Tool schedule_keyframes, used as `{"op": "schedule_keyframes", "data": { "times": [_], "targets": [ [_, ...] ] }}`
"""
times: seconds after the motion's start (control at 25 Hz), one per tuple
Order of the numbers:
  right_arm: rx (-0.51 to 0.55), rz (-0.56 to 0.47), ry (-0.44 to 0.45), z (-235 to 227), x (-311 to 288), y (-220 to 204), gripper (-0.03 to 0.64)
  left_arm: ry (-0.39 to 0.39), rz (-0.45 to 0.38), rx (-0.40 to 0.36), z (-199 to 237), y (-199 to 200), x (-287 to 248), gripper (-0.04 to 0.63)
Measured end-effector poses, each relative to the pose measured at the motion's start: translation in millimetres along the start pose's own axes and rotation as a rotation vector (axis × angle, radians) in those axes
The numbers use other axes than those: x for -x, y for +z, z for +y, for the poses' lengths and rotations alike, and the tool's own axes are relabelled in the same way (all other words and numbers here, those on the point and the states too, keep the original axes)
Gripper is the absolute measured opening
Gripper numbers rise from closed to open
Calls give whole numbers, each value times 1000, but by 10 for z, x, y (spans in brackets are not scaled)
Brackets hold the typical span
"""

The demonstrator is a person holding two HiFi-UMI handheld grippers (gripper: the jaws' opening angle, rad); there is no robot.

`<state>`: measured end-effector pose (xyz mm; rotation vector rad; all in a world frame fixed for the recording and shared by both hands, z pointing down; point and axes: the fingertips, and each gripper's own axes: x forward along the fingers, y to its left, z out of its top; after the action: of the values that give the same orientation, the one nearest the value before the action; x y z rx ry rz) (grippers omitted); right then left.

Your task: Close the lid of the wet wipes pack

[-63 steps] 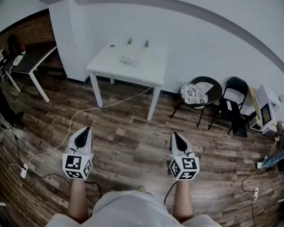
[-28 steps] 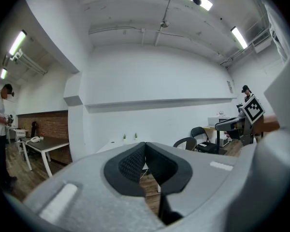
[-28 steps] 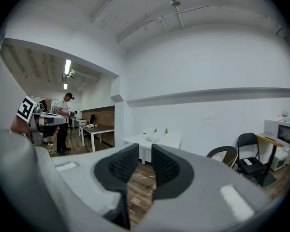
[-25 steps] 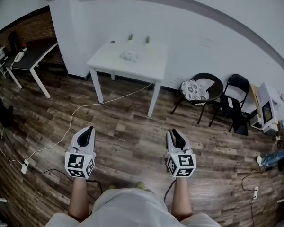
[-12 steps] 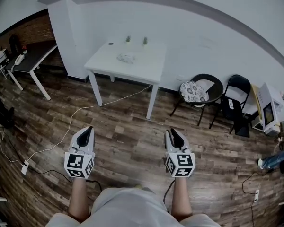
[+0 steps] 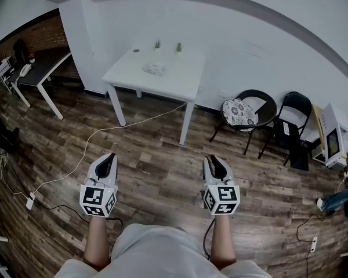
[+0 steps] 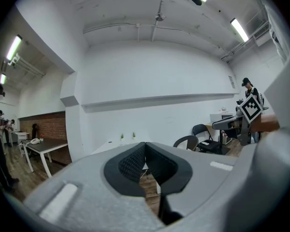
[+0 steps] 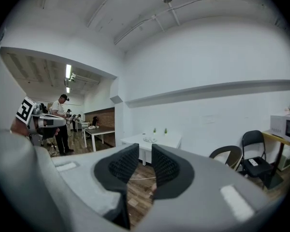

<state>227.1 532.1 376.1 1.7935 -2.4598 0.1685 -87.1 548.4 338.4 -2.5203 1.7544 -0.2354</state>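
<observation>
The wet wipes pack [image 6: 154,68] is a small pale bundle on the white table [image 6: 180,83] by the far wall; its lid is too small to make out. I hold both grippers level over the wooden floor, well short of the table. My left gripper [image 6: 108,157] is shut, its pads meeting at the tip [image 7: 145,144] with nothing between them. My right gripper [image 6: 211,159] is open, with a narrow empty gap [image 8: 145,153]. The right gripper view shows the pack [image 8: 148,139] on the table [image 8: 159,142] straight ahead.
Two small plants [image 6: 167,45] stand at the table's back edge. Two black chairs [image 6: 246,112] and a white microwave [image 6: 332,136] line the wall to the right. A dark desk [image 6: 37,68] stands at the left. A white cable [image 6: 104,135] crosses the floor. People [image 8: 62,124] stand off to the left.
The person has stepped slightly forward towards the table, carrying both grippers along. Neither gripper's jaws have changed.
</observation>
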Motion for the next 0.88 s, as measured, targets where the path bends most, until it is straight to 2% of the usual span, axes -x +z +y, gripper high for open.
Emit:
{"op": "schedule_keyframes", "data": {
  "times": [0.4,0.88],
  "targets": [
    [5,18,0,-127,-472,-61,86,-6,0,8,169,-93,-481,9],
    [-2,44,-63,-183,-1425,72,86,-33,16,36,930,-164,-1422,8]
  ]
}}
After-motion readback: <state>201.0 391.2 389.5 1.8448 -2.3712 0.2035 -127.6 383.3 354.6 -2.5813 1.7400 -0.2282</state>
